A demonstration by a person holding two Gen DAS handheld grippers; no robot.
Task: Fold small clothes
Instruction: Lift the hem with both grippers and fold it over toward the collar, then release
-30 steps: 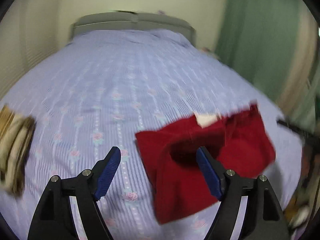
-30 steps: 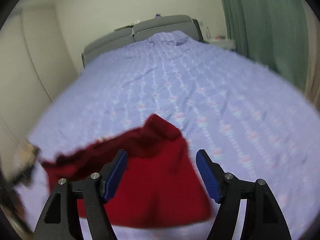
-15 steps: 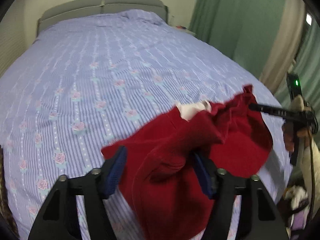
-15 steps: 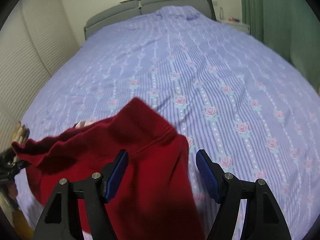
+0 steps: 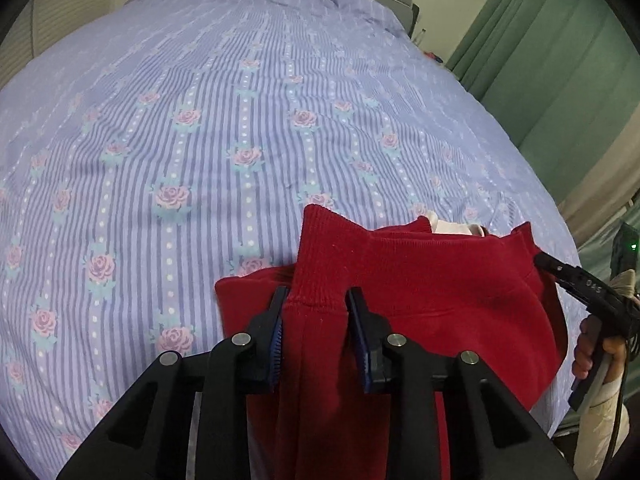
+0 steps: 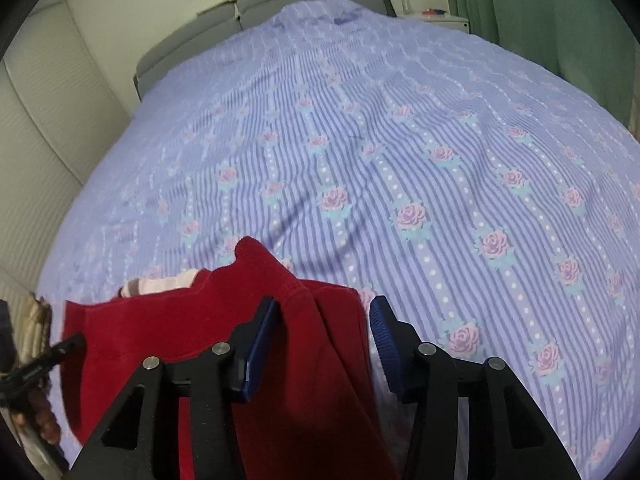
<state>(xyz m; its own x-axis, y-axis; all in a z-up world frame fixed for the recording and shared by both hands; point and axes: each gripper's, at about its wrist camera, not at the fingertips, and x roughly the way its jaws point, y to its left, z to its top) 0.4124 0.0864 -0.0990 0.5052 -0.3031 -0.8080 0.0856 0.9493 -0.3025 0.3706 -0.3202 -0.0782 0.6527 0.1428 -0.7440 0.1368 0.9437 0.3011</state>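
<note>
In the left wrist view the left gripper has its blue pads pressed against both sides of the ribbed band of a red garment, clamped on it, and the cloth hangs above the near edge of the bedspread, a lilac striped sheet with roses. Only this view shows the right gripper from outside: its black tip meets the far corner of the garment's band, right of the left gripper, with the person's hand wrapped round the handle below. A pale lining peeks out along the garment's upper edge. In the right wrist view the right gripper has its pads visibly apart, red garment draped between them against the left pad; whether it is pinched I cannot tell. The left gripper shows as a blurred black tip at the garment's left corner. Green curtains hang beyond the bedspread
</note>
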